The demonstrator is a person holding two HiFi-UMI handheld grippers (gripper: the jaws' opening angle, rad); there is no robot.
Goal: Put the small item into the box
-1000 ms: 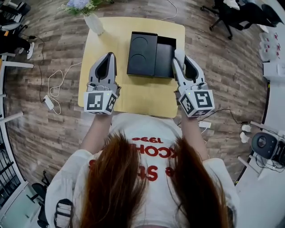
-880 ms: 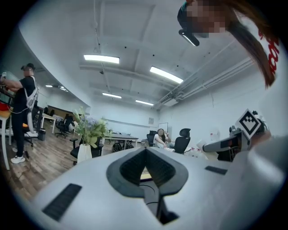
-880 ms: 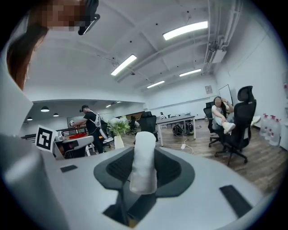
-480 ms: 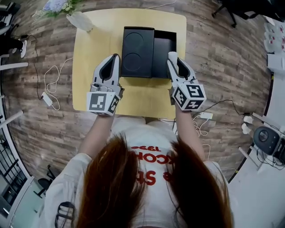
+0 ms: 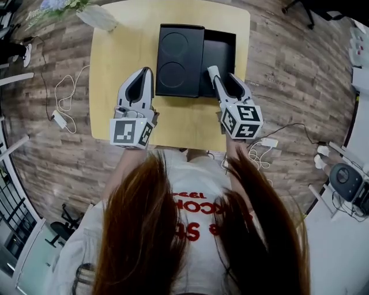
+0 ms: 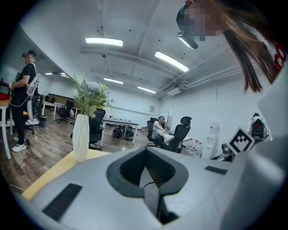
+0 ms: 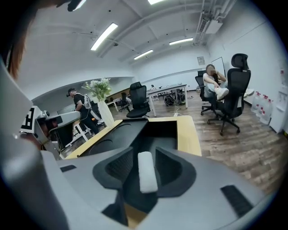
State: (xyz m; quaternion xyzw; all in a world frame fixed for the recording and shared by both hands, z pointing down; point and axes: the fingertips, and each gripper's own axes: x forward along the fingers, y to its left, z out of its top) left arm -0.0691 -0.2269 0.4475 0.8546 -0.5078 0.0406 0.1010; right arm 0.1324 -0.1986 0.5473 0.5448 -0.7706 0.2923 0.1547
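Note:
The small item (image 5: 213,73) is a white oblong bar that sticks out past the tip of my right gripper (image 5: 222,77), over the front edge of the black box (image 5: 222,55). In the right gripper view the bar (image 7: 146,171) lies between the jaws of my right gripper (image 7: 144,152), which are opening, with thin dark gaps on both sides. The box's open tray (image 7: 162,129) lies straight ahead. My left gripper (image 5: 144,71) hovers over the table left of the box, shut and empty; in its own view my left gripper (image 6: 145,151) shows its jaws meeting.
The box's lid (image 5: 179,57), with two round recesses, lies beside the tray on the yellow table (image 5: 121,57). A white vase (image 5: 98,16) with flowers stands at the far left corner. Cables and a charger (image 5: 57,118) lie on the wood floor. People sit and stand further back in the office.
My right gripper has moved left and forward with the white bar, from the box's right side to its front edge. The left gripper has barely shifted.

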